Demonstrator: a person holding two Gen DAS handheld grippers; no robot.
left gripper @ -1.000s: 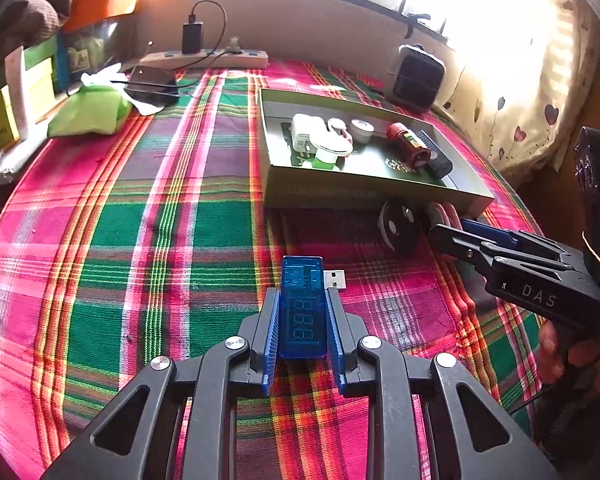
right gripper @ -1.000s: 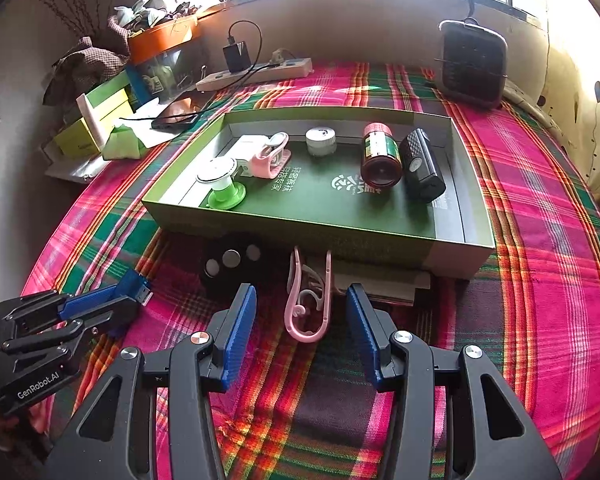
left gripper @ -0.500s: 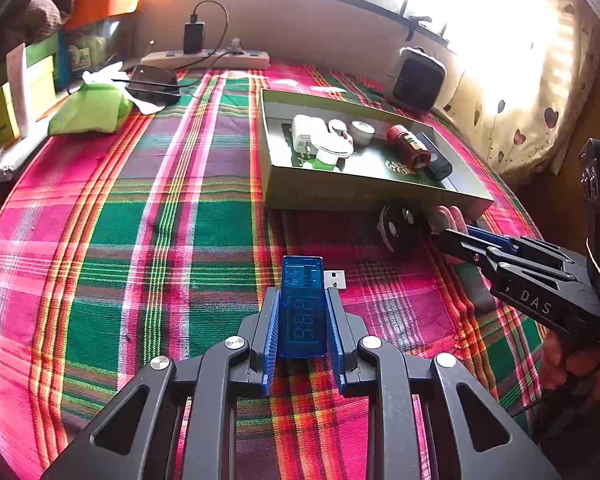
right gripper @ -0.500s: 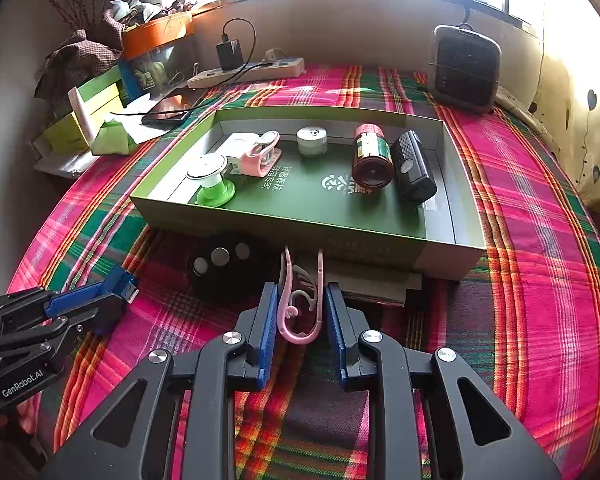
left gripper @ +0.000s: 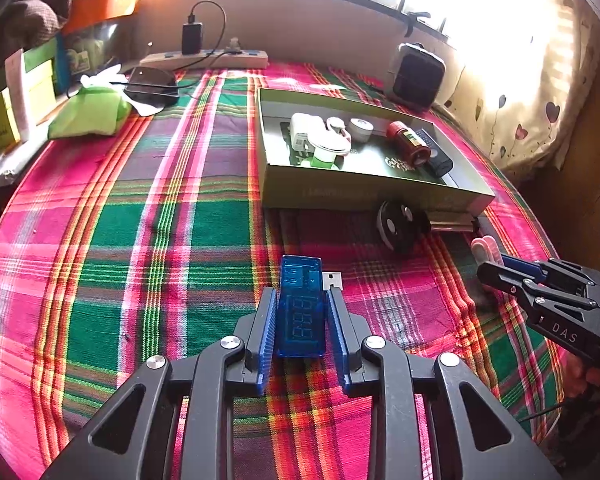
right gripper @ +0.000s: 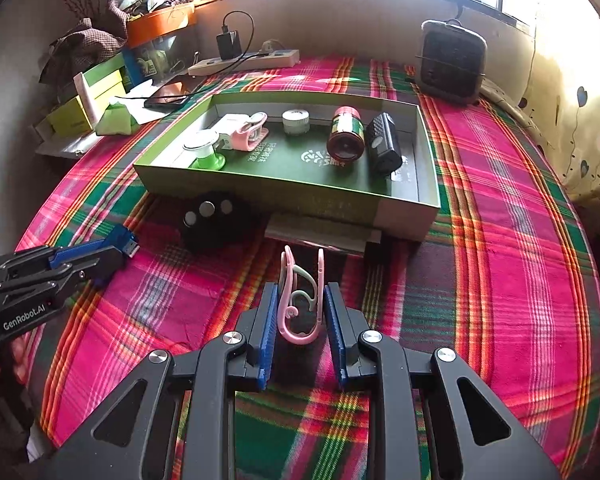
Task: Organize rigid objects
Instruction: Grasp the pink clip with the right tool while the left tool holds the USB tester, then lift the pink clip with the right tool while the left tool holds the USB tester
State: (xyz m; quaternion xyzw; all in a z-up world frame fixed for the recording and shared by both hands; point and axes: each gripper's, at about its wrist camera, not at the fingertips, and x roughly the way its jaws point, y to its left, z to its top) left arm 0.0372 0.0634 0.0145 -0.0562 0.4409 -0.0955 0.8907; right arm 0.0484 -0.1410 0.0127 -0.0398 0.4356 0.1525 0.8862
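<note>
Both claws were loaded: my left claw [left gripper: 302, 316] pinched the blue USB meter [left gripper: 301, 307] above the plaid cloth [left gripper: 160, 240], and my right claw [right gripper: 300, 312] squeezed the pink clip [right gripper: 300, 300] just short of the green tray [right gripper: 428, 200]. I judged the thin clip might twist or spring out, being springy and curved. Only the right view showed the tray's bare floor between the jar [right gripper: 345, 138] and green stand [right gripper: 206, 152].

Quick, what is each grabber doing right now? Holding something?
Left gripper: shut on the translucent blue USB meter with a digit display.
Right gripper: shut on the pink curved plastic clip.
</note>
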